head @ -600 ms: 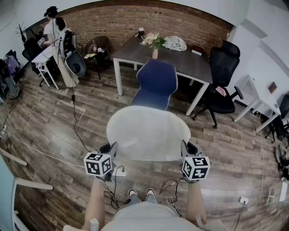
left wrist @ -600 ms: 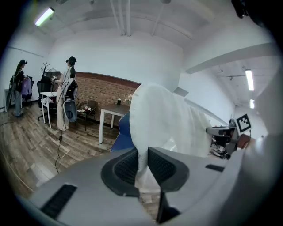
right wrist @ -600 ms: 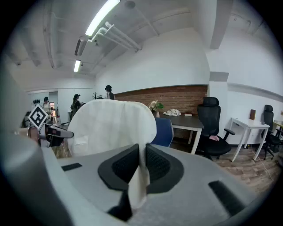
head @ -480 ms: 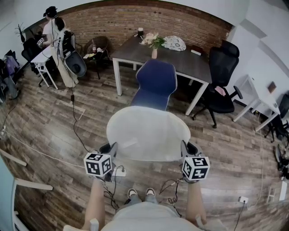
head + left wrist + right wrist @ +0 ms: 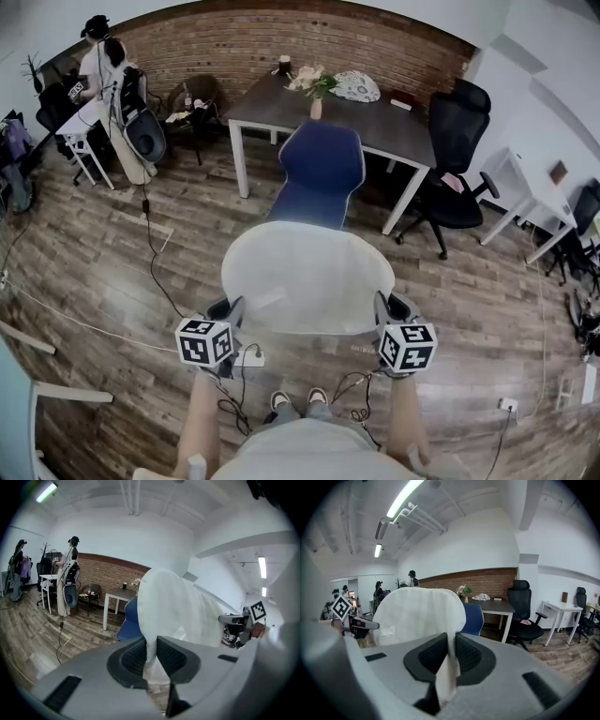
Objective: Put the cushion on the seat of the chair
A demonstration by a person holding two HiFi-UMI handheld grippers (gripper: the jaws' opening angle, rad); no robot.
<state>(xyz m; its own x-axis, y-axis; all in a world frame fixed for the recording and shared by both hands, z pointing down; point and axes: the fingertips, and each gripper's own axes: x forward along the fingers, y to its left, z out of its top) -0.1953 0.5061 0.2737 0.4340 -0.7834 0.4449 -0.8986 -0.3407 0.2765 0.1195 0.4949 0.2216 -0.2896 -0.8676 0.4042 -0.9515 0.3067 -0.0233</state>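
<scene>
A white rounded cushion [image 5: 307, 278] hangs flat in the air between my two grippers, in front of the blue chair [image 5: 322, 175]. My left gripper [image 5: 231, 313] is shut on the cushion's left near corner. My right gripper [image 5: 382, 312] is shut on its right near corner. In the left gripper view the cushion [image 5: 174, 606] rises out of the pinched jaws of that gripper [image 5: 152, 652]. In the right gripper view the cushion [image 5: 417, 614] spreads to the left, its edge clamped in the right gripper [image 5: 451, 653]. The cushion hides the front of the blue chair's seat.
A dark table [image 5: 337, 111] with white legs stands behind the blue chair, with a vase of flowers [image 5: 316, 89] on it. A black office chair [image 5: 457, 164] is at the right. Cables [image 5: 155, 253] trail over the wooden floor. People stand by a white desk [image 5: 80, 127] at the far left.
The whole room has slid slightly in the head view as the head moved; the cushion and both grippers keep the same hold and place in the picture.
</scene>
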